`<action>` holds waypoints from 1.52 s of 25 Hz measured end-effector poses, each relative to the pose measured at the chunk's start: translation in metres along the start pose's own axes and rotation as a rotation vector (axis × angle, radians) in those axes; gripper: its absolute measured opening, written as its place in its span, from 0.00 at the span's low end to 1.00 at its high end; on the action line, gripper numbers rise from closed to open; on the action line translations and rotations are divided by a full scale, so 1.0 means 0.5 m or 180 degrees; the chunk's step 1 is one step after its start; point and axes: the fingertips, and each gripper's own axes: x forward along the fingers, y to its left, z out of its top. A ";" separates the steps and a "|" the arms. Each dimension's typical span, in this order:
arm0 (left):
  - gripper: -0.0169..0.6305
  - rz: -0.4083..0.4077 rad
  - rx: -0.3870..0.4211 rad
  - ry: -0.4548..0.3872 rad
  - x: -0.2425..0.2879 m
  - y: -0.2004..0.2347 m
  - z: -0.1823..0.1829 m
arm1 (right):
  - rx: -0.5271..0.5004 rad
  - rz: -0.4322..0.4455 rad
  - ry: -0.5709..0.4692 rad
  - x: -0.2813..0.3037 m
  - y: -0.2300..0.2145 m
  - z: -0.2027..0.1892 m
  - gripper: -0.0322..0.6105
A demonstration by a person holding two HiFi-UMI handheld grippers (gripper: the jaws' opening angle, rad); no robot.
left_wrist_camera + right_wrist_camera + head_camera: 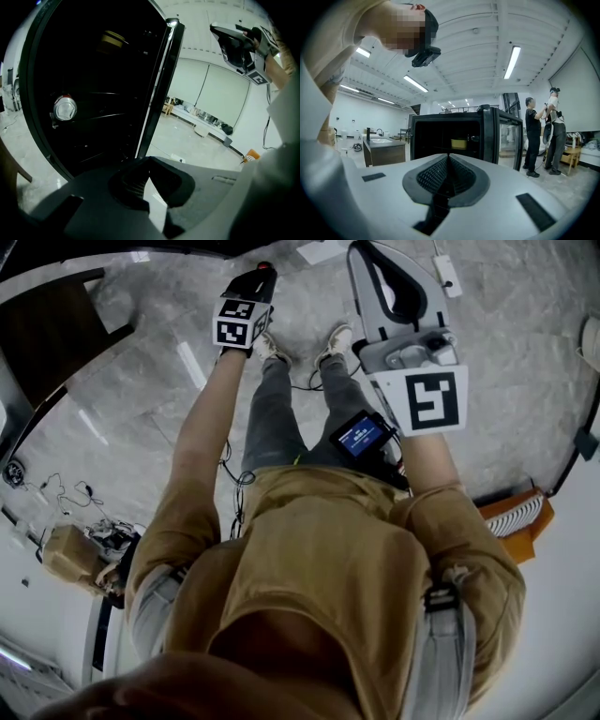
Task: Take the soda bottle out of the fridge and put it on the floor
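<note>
Fingers, left gripper (pixel 149 161): pressed together, empty.
Fingers, right gripper (pixel 448 157): pressed together, empty.
Soda bottle: perhaps the yellow thing (pixel 459 143) inside fridge (pixel 488 136), 12 o'clock from right fingers.

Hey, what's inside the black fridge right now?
Inside the fridge, a yellow item sits on a shelf. The left gripper view also shows a round silvery end, perhaps a can or bottle cap. The rest is too dark to tell.
</note>
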 end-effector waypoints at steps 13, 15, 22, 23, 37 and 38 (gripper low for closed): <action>0.03 0.0238 0.0148 -0.0300 -0.109 -0.021 0.142 | -0.0104 -0.0063 -0.0036 -0.043 -0.036 0.104 0.05; 0.03 0.0277 0.0149 -0.0357 -0.127 -0.022 0.173 | -0.0084 -0.0073 -0.0087 -0.047 -0.036 0.130 0.05; 0.03 0.0362 0.0264 -0.0557 -0.189 -0.035 0.281 | -0.0128 -0.0059 -0.0161 -0.054 -0.038 0.207 0.05; 0.03 0.0364 0.0257 -0.0566 -0.192 -0.037 0.290 | -0.0136 -0.0055 -0.0176 -0.053 -0.039 0.217 0.05; 0.03 0.0306 0.0383 -0.0885 -0.226 -0.074 0.448 | -0.0291 -0.0119 -0.0315 -0.050 -0.092 0.313 0.05; 0.03 0.0299 0.0401 -0.0915 -0.231 -0.076 0.462 | -0.0283 -0.0141 -0.0363 -0.048 -0.096 0.328 0.05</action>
